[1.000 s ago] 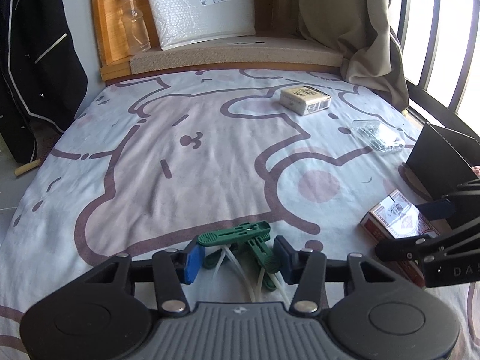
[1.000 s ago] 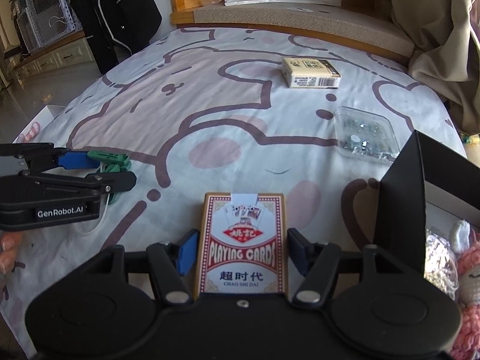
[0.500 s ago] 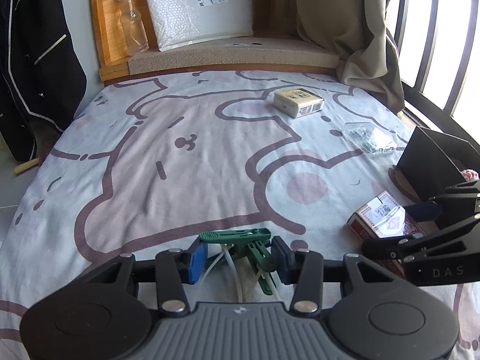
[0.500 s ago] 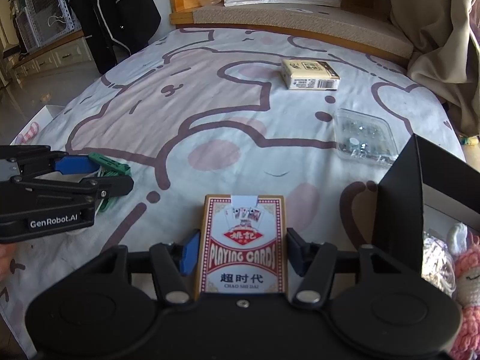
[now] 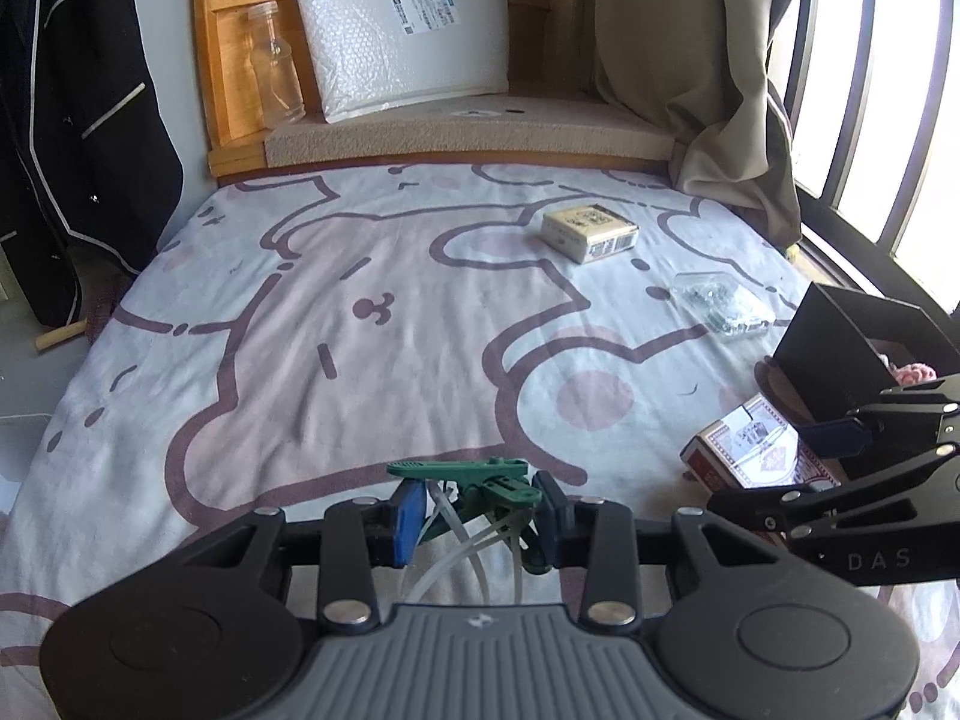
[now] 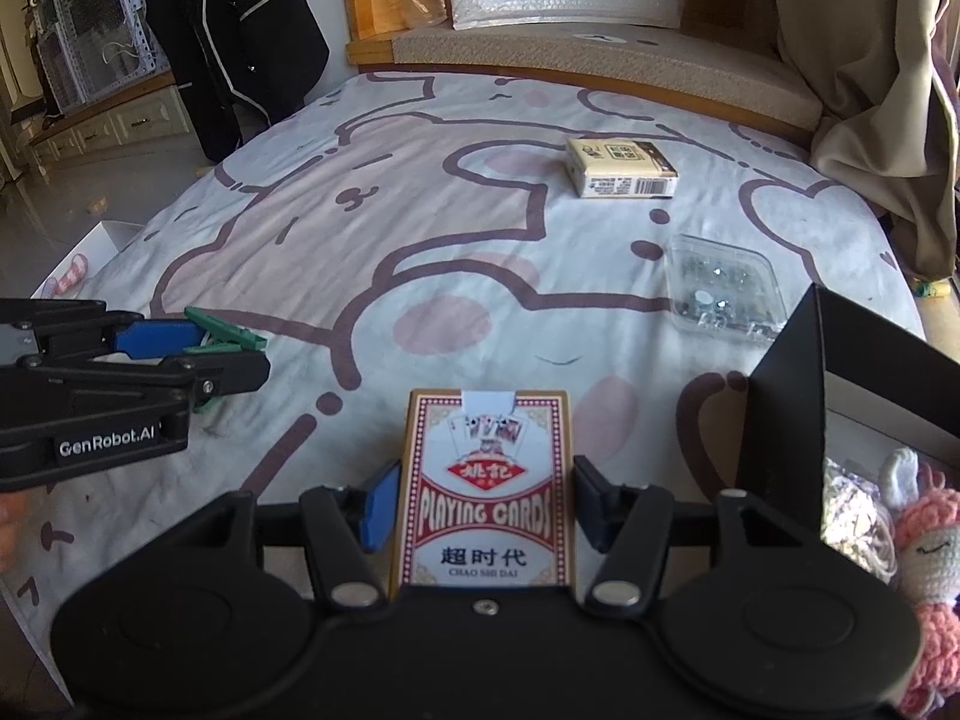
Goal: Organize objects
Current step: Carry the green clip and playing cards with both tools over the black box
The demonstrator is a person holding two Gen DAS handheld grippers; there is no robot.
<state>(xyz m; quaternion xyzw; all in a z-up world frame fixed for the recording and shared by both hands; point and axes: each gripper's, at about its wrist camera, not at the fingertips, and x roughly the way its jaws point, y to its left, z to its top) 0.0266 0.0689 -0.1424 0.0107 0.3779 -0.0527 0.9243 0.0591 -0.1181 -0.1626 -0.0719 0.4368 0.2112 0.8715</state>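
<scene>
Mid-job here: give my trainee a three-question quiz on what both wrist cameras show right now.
1. True or false: the cream box touches the clear plastic case.
2. What lies between the right claw's fingers?
3. The left claw is closing around: A) a glass jar, B) green clips, C) a crochet doll.

Key: 1. False, they lie apart on the bedsheet. 2. The playing card box. 3. B.
</scene>
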